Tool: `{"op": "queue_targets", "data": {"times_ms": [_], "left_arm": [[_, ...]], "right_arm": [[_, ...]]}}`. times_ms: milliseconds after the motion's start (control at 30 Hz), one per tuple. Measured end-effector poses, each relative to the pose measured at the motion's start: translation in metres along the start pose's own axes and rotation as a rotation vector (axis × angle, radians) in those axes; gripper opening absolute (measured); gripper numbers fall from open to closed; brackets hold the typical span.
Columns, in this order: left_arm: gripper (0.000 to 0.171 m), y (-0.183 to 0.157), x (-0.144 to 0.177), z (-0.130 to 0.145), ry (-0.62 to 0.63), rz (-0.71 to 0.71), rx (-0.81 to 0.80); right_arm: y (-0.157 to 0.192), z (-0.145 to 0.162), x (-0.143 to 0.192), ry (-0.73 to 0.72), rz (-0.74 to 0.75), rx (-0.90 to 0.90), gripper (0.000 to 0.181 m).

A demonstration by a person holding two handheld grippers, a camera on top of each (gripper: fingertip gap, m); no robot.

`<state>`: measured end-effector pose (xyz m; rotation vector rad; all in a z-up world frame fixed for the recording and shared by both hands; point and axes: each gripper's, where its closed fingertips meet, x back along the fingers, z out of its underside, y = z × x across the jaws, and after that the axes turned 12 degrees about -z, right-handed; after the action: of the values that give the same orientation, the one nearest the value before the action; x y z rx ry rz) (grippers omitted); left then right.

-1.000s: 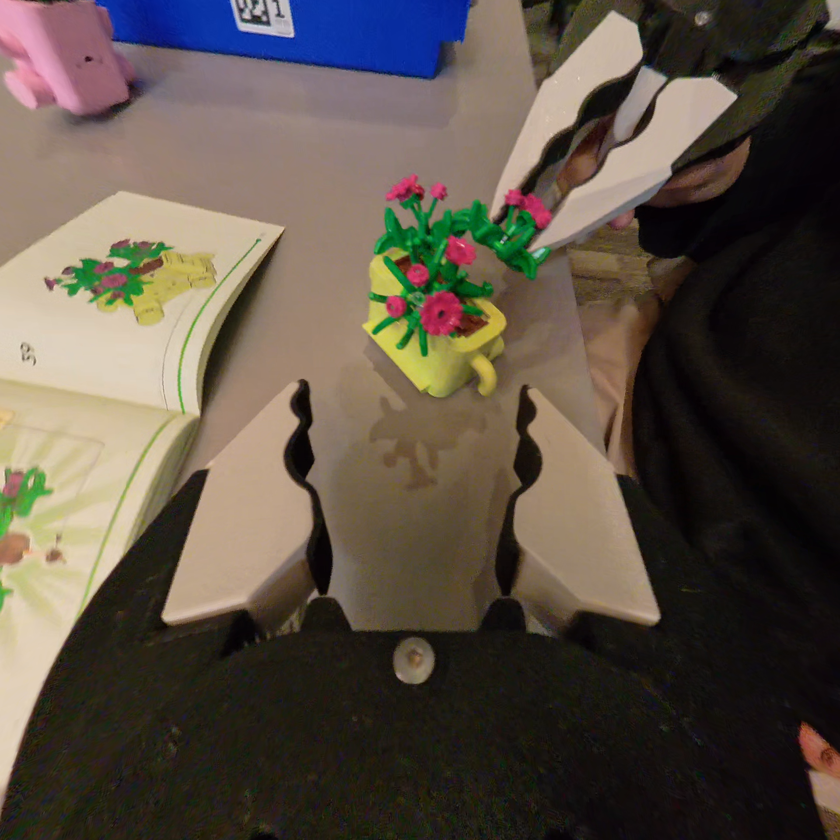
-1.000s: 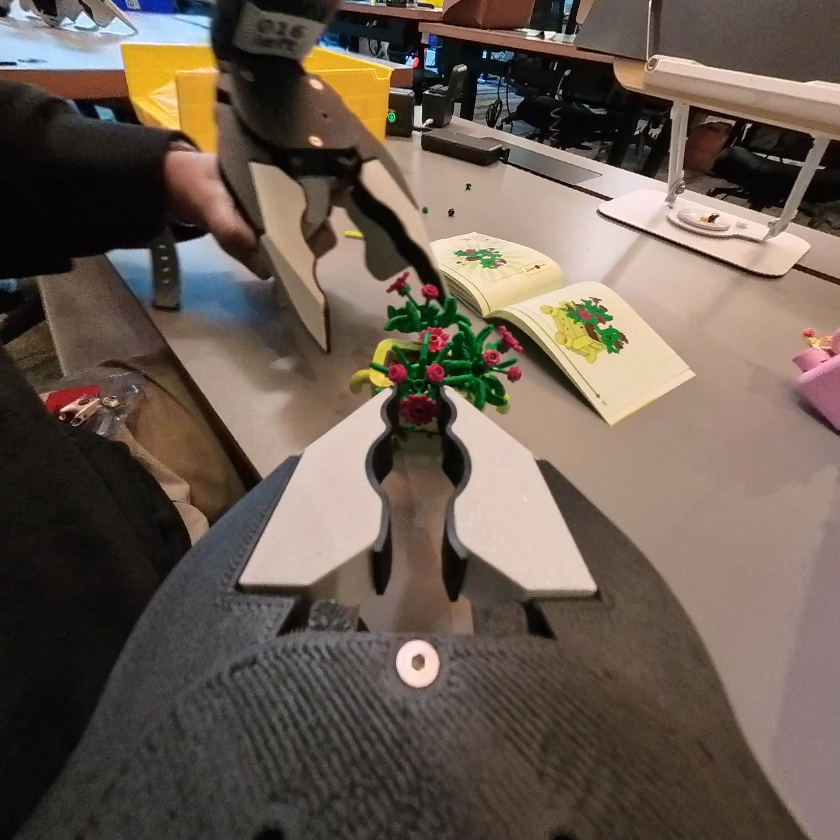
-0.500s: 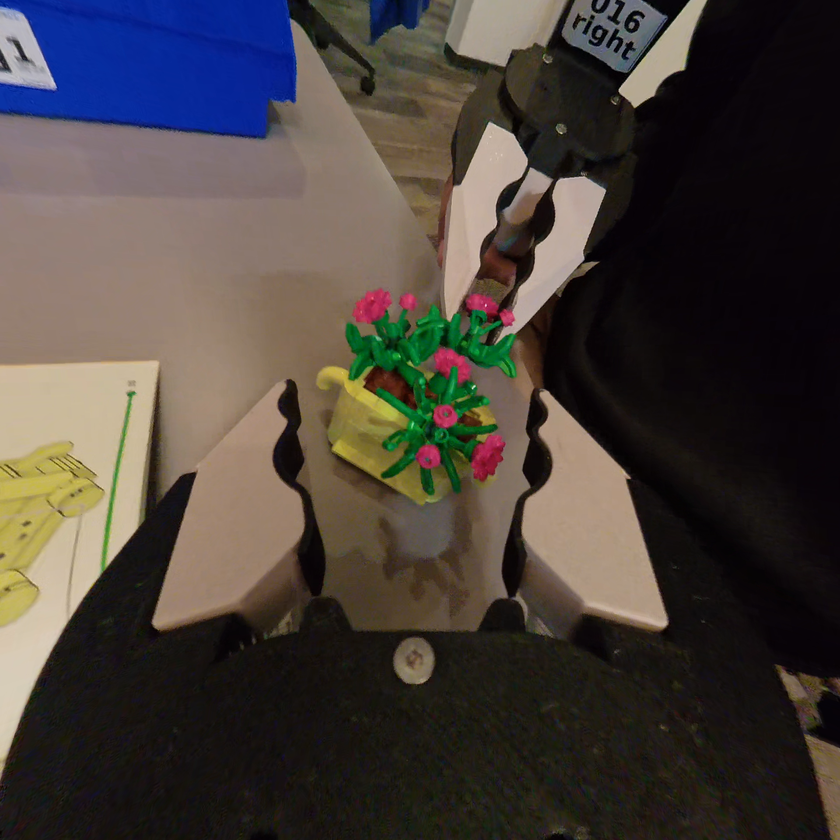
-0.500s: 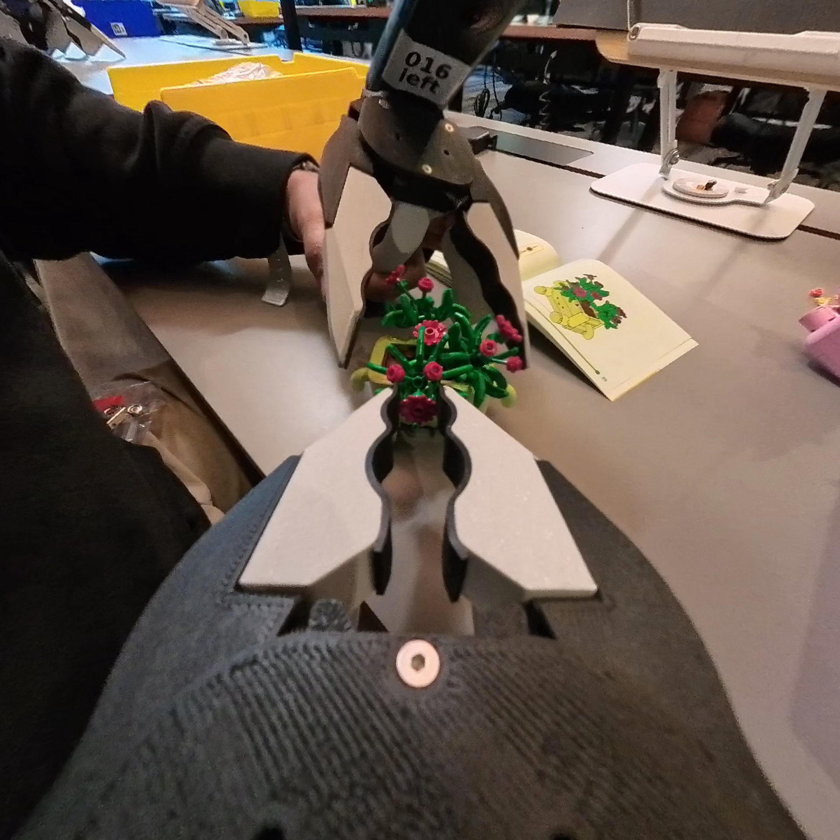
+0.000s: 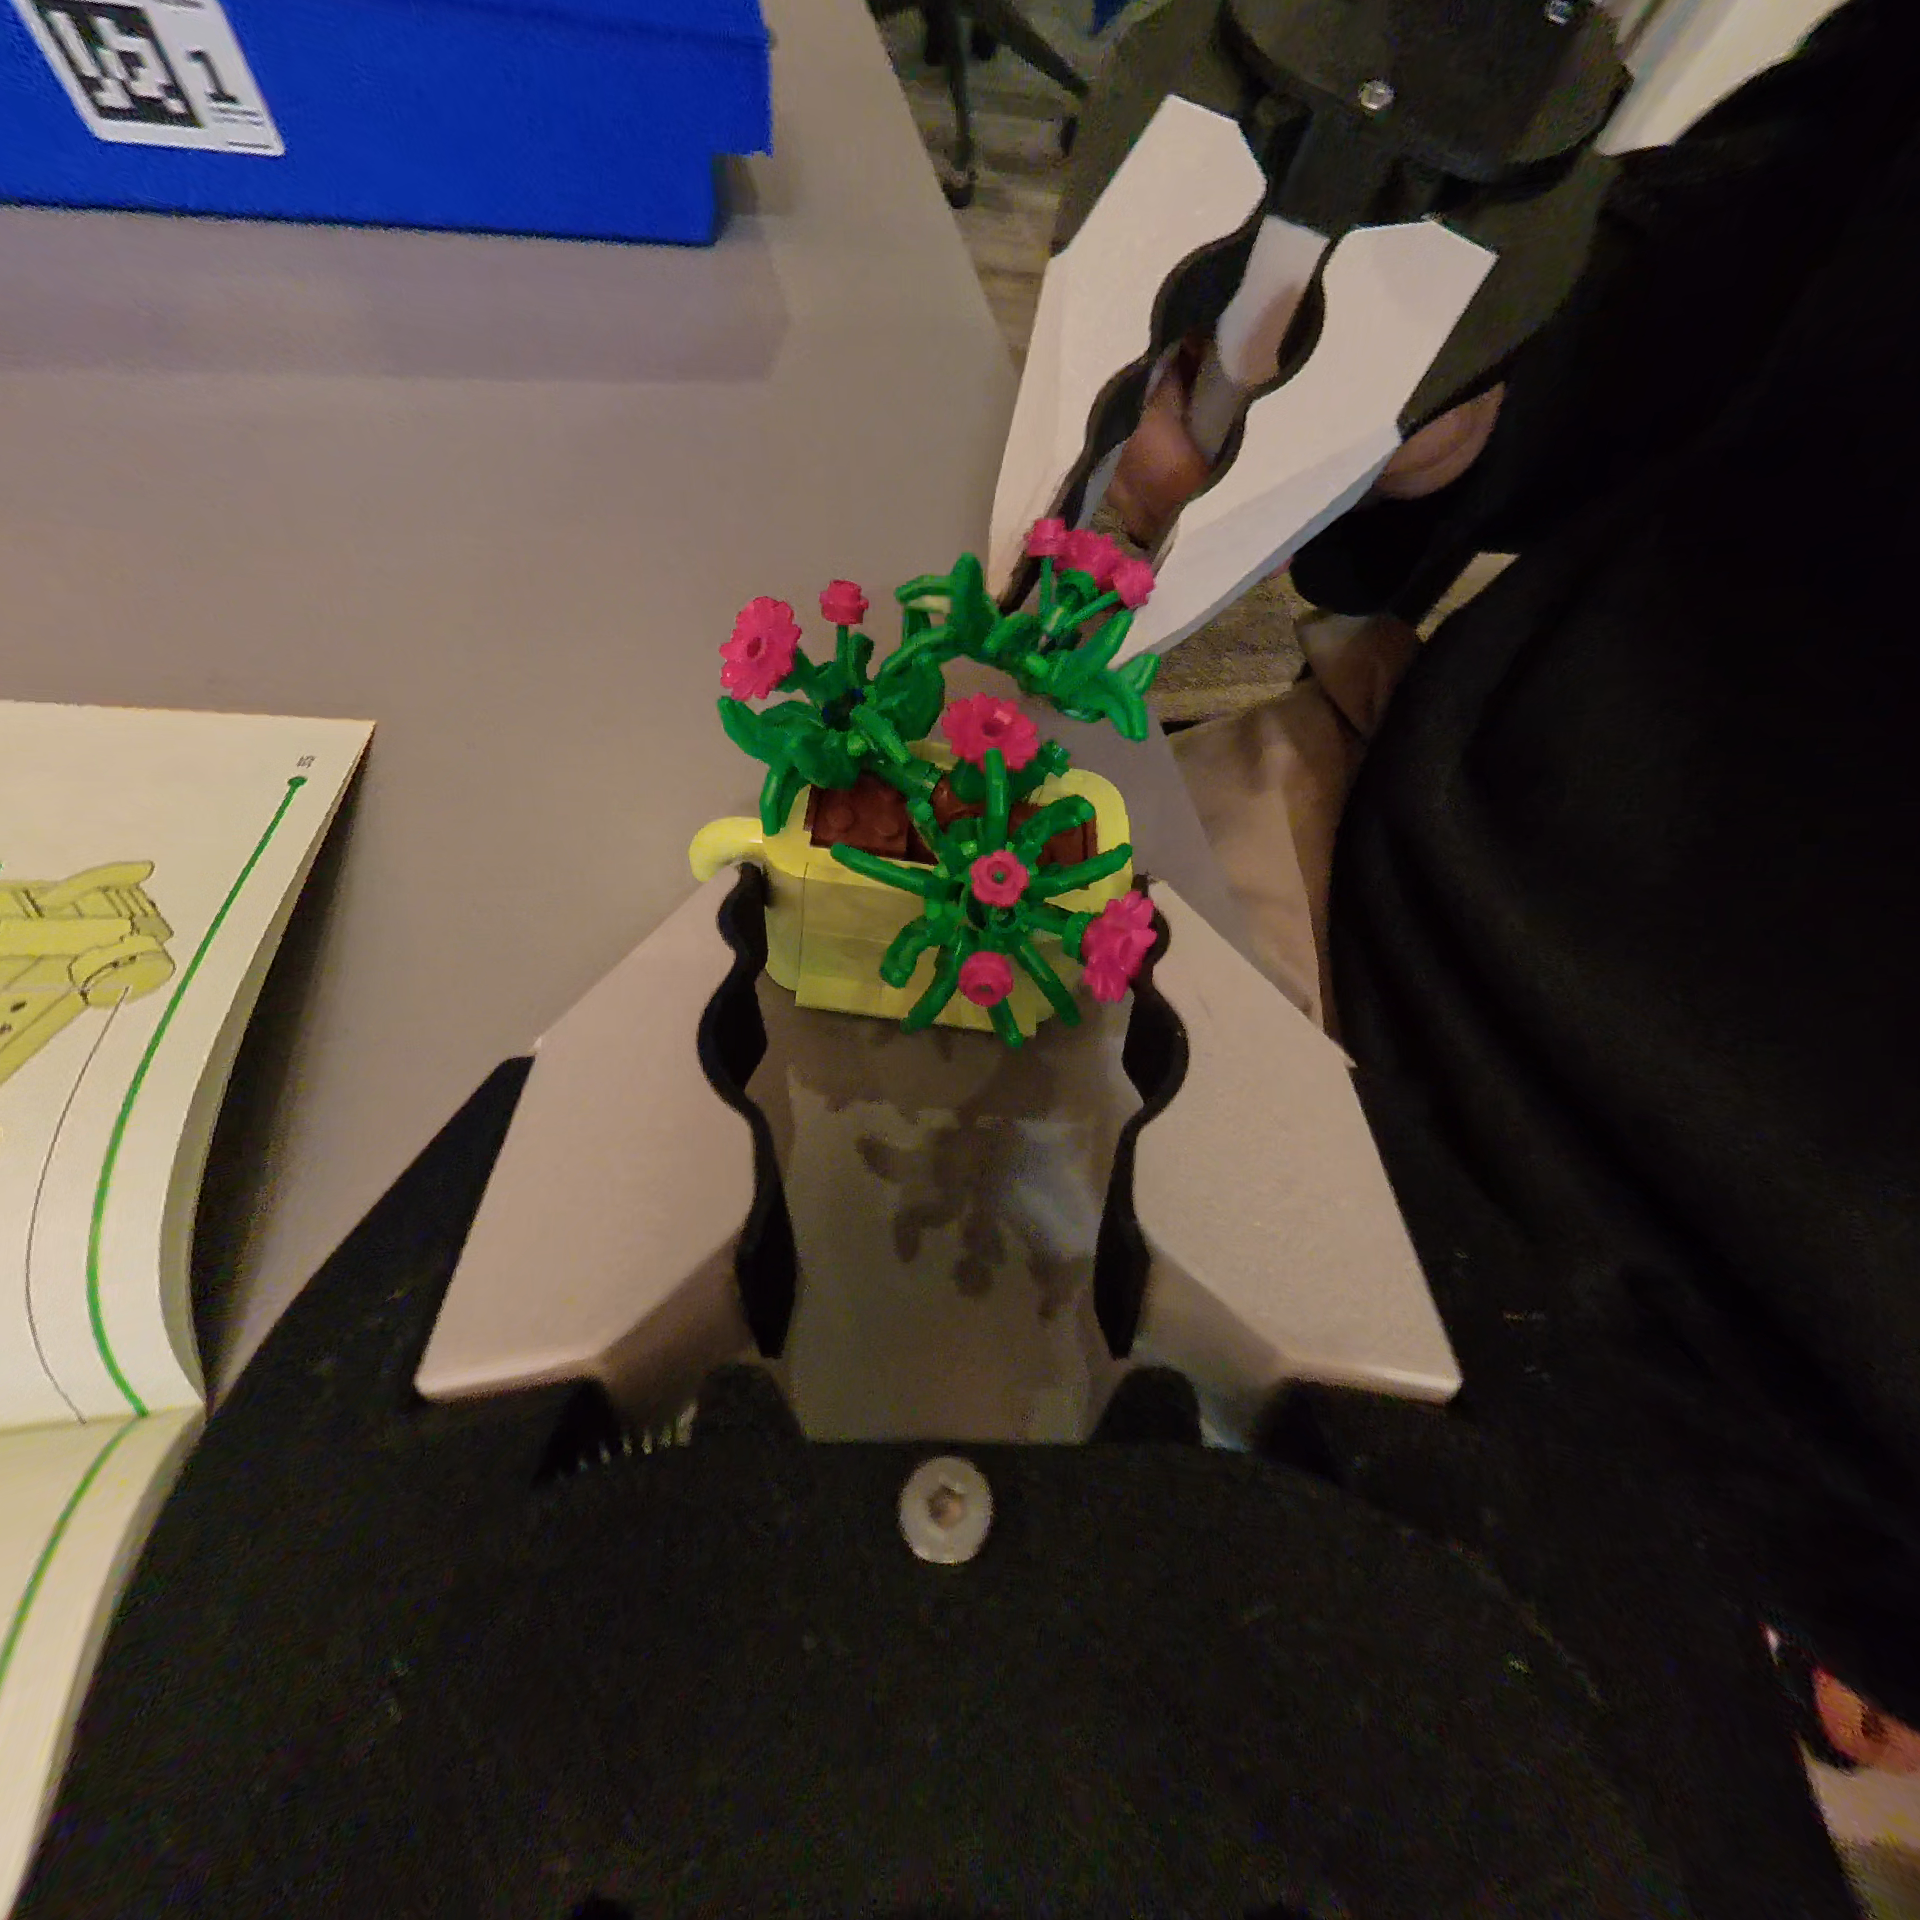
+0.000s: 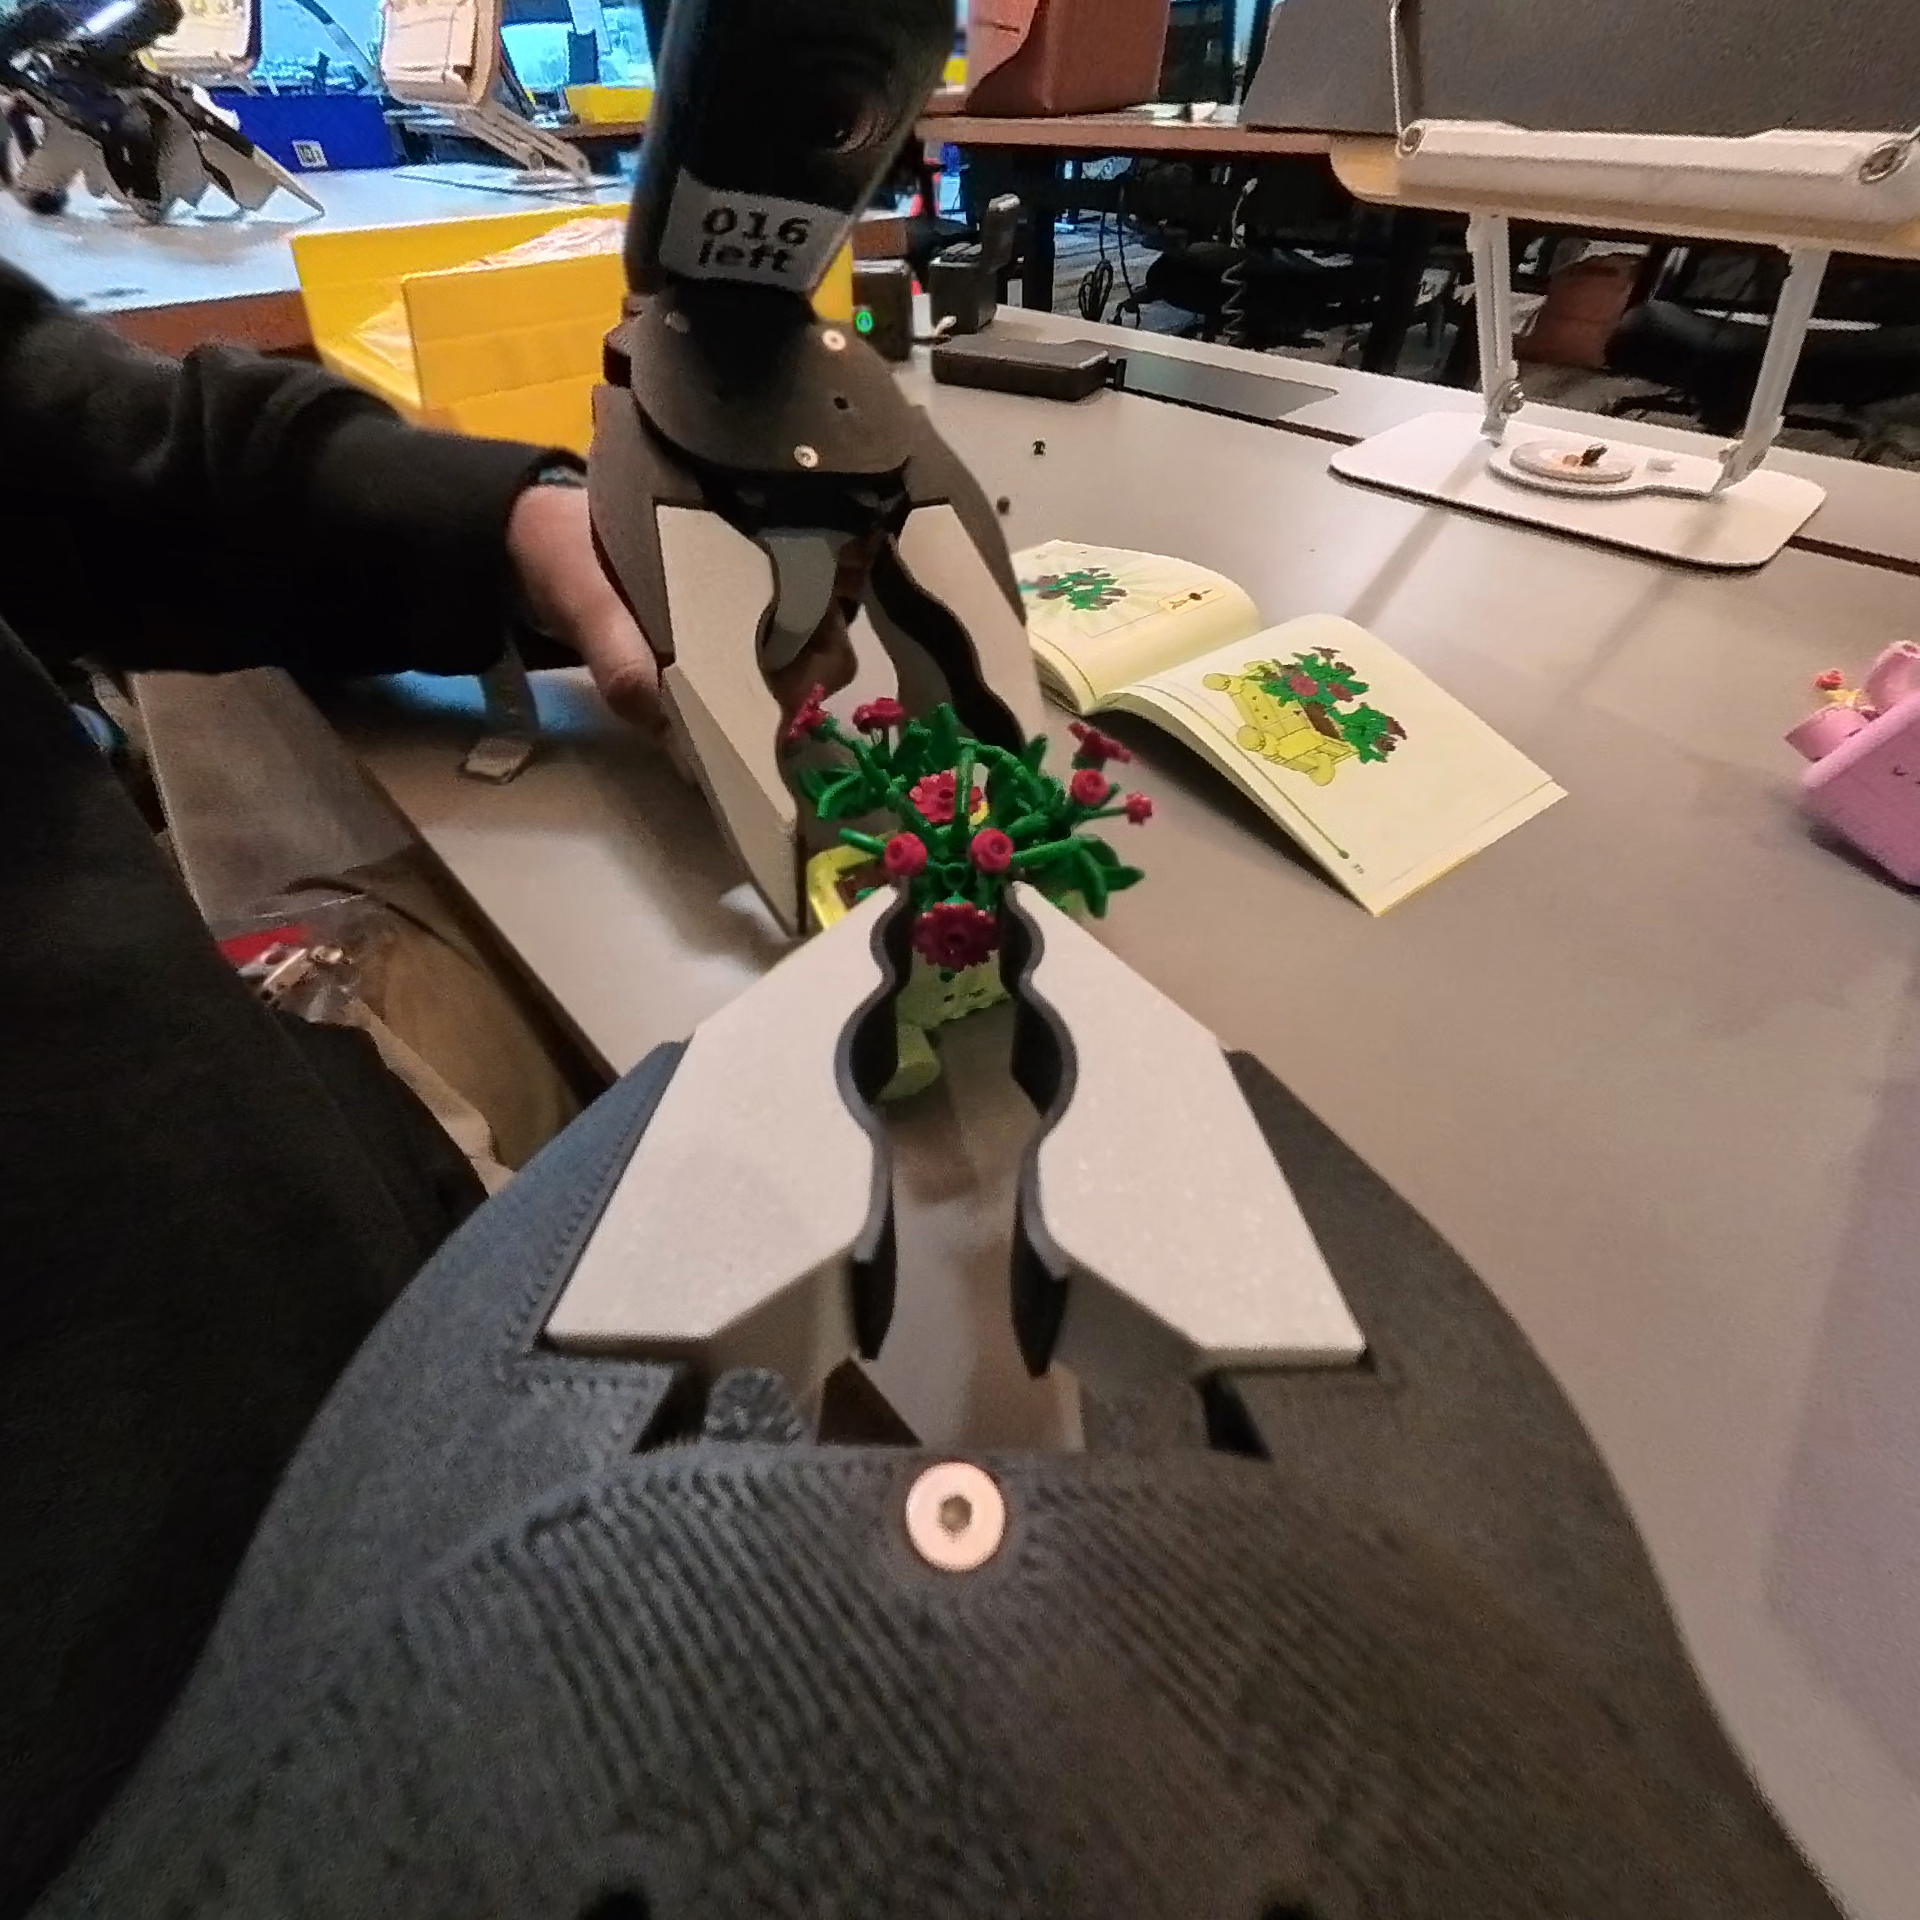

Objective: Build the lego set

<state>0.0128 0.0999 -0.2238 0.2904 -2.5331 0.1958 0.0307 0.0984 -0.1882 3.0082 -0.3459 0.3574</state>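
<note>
A yellow lego flower pot (image 5: pixel 831 935) with green stems and pink flowers stands on the grey table near its edge. My left gripper (image 5: pixel 945 888) has its fingers against the pot's two sides, shut on it. In the right wrist view the left gripper (image 6: pixel 914 821) comes down over the plant from behind. My right gripper (image 6: pixel 954 899) is nearly shut on a pink-flowered green sprig (image 6: pixel 951 930) at the plant's near side, with the pot (image 6: pixel 956 992) below. In the left wrist view the right gripper (image 5: pixel 1070 613) pinches that sprig (image 5: pixel 1086 556) at the plant's far right.
An open instruction booklet (image 5: pixel 156 987) lies left of the pot; it also shows in the right wrist view (image 6: pixel 1299 727). A blue bin (image 5: pixel 468 104) stands at the back. A yellow bin (image 6: pixel 499 332), a white lamp base (image 6: pixel 1558 478) and a pink model (image 6: pixel 1860 748) stand farther off. Left tips to right tips: about 4 cm.
My left gripper has moved in toward the pot and narrowed from wide open until its fingers meet the pot's sides. The right gripper has kept its hold on the sprig.
</note>
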Motion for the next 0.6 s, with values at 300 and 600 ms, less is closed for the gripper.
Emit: {"op": "queue_targets", "data": {"times_ms": [300,600], "left_arm": [[0.067,0.004,0.000,-0.002,-0.029,-0.229,0.082],[0.067,0.009,-0.003,-0.005,-0.035,-0.406,0.182]], "right_arm": [[0.001,-0.003,0.018,-0.151,-0.025,-0.225,0.014],[-0.014,0.004,0.022,-0.399,-0.121,-0.696,0.014]]}}
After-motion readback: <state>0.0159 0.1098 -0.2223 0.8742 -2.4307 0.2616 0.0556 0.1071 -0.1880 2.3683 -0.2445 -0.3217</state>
